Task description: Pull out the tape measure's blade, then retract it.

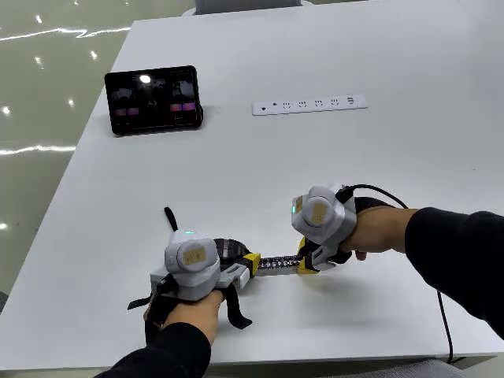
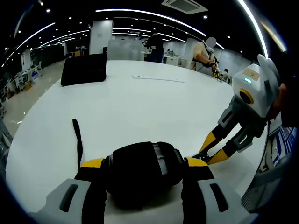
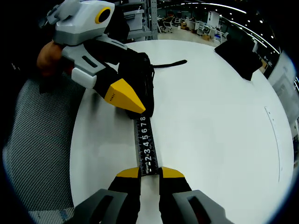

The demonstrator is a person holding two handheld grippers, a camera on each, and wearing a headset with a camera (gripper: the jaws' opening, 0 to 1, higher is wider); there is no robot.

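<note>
The tape measure point(image 2: 140, 175) sat near the front edge of the white table point(image 1: 331, 55), close to the person. It was a black one. The left gripper point(image 1: 240, 264) had its two yellow-tipped fingers point(image 2: 93, 163) pressed on the case point(image 3: 138, 79), one on each side, holding it tight. A black strap point(image 2: 77, 140) from the case lay flat on the table beside it.

The right gripper point(image 3: 149, 173) was near the left one, off to the side. Its fingers were squeezed together on the end of the blade point(image 3: 144, 144), pinching it. The blade ran straight from the case to those fingers, low over the table. Only a few small numbers showed on it, so just a short bit was out.

I think the first part of the job had begun but was not finished. The blade looked like it could come out a lot more. From this one look I could not tell if it was going out or going back in. The second part, letting the blade slide all the way back into the case, was left to do.

A dark tablet point(image 1: 153, 98) and a white power strip point(image 1: 309, 104) lay far back on the table, well apart from the work.
</note>
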